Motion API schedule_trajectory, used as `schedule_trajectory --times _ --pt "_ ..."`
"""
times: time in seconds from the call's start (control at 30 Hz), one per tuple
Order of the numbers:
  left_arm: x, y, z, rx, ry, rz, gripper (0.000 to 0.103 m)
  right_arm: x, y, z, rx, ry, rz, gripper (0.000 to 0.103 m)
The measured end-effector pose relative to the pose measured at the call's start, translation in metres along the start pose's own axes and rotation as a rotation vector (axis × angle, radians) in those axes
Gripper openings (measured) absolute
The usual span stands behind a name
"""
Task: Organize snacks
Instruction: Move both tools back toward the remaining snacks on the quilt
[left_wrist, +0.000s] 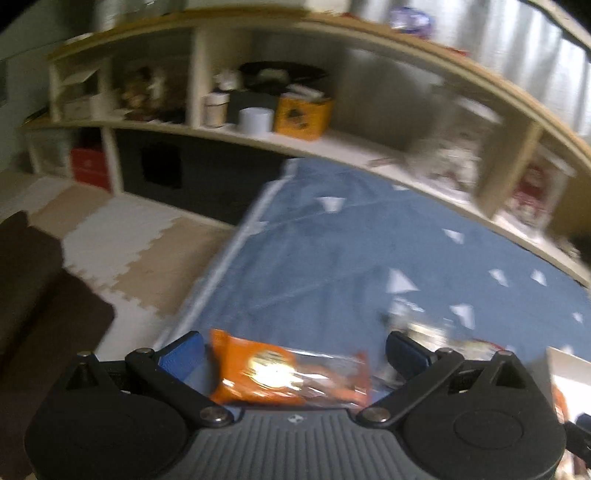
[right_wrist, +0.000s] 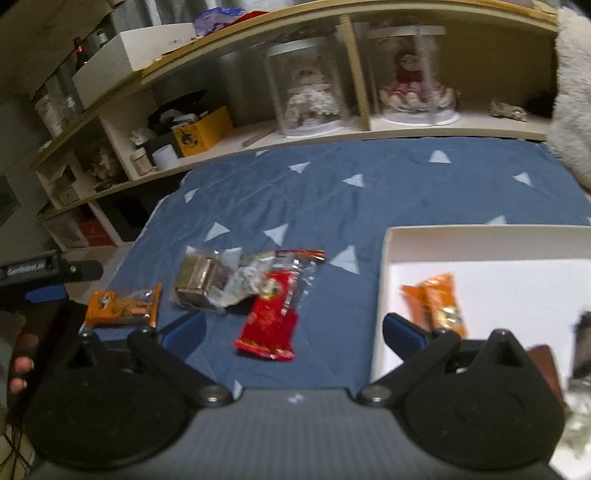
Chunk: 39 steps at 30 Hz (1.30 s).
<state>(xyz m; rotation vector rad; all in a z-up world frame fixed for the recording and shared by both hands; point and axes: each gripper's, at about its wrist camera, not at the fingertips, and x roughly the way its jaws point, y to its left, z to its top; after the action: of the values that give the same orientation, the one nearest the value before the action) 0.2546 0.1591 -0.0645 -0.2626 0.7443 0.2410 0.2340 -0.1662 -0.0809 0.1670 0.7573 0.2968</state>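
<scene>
Snacks are being sorted from a blue bed cover (right_wrist: 332, 192) into a white box (right_wrist: 480, 243) at the right.

Done so far, by the look of it: two orange packs (right_wrist: 437, 304) lie inside the box near its left wall. A brown item (right_wrist: 546, 363) and something dark sit further right in the box, too blurred to name.

Left to do, judged from what lies loose on the cover:
- orange pack (right_wrist: 123, 304), far left, near the bed's edge
- silver pack (right_wrist: 203, 280), clear wrapper, middle
- red pack (right_wrist: 273, 317), right of the silver one and touching its wrapper

Left gripper (left_wrist: 295, 354): fingers spread wide, the orange pack (left_wrist: 288, 373) lying between them on the cover. No contact that I can make out; view is motion-blurred. Reads as lined up for a pick, not yet closed.

Right gripper (right_wrist: 295, 332): fingers spread, nothing between them. It hangs over the gap between the red pack and the box's left wall.

Estimate: under halfway to about half. Three packs out, at least two in.

Shelves (right_wrist: 258, 133) with doll jars stand beyond the bed, no part of the job.
</scene>
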Motion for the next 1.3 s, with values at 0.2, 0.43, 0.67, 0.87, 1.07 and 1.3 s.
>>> schedule_trajectory --times 0.2,0.43,0.67,0.87,1.07,1.3 --pt "0.030 0.026 0.006 0.001 0.004 0.103 0.103 0.034 0.008 0.001 0.025 0.000 0.012 0.103" --pt "0.057 0.043 -0.001 -0.022 0.045 0.136 0.103 0.070 0.022 -0.004 0.038 0.004 -0.049 0.103" --pt "0.066 0.045 -0.010 0.018 0.145 0.156 0.103 0.083 0.021 -0.008 0.020 0.018 -0.021 0.103" --pt "0.042 0.031 -0.033 0.126 0.240 0.079 0.103 0.077 0.005 -0.006 0.053 0.025 -0.006 0.098" --pt "0.017 0.002 -0.053 0.278 0.300 -0.020 0.103 0.075 0.011 -0.007 0.007 -0.002 -0.012 0.078" --pt "-0.010 -0.005 -0.045 0.282 0.188 0.038 0.103 0.078 0.017 -0.011 -0.032 0.020 0.007 0.077"
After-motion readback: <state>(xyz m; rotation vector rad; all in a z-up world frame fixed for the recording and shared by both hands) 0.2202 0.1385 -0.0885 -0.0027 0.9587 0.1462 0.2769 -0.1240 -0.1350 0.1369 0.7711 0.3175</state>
